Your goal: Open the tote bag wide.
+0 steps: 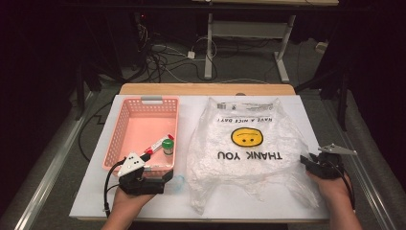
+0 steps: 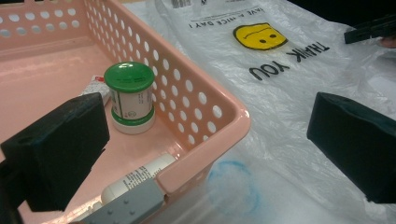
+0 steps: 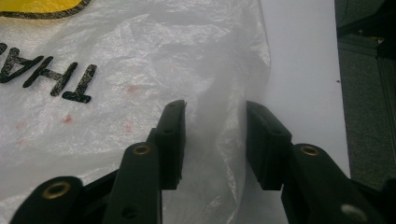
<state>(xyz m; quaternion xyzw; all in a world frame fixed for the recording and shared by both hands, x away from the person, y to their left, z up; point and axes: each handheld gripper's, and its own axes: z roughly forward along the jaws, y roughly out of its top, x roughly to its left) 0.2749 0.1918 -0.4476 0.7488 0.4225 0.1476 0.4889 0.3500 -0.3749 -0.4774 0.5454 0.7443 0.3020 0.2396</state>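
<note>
A clear plastic bag (image 1: 244, 153) printed with a yellow face and "THANK YOU" lies flat on the white table. My right gripper (image 1: 306, 162) is at its right edge. In the right gripper view the jaws (image 3: 215, 121) stand apart with a raised fold of the bag (image 3: 140, 60) between them, the pads not pressing it. My left gripper (image 1: 158, 175) is open wide, straddling the near right corner of the pink basket (image 1: 143, 103). The basket (image 2: 187, 79) holds a green-lidded jar (image 2: 130, 95), also seen from above (image 1: 167, 145), a red-and-white tube (image 1: 155, 143) and a white tube (image 2: 140, 175).
A bluish round shape (image 2: 233, 186) shows through the bag's plastic (image 2: 289, 88) just beside the basket's corner. The white table surface (image 1: 306, 115) ends in a wooden strip at the back. Beyond it are desk legs and cables on the floor.
</note>
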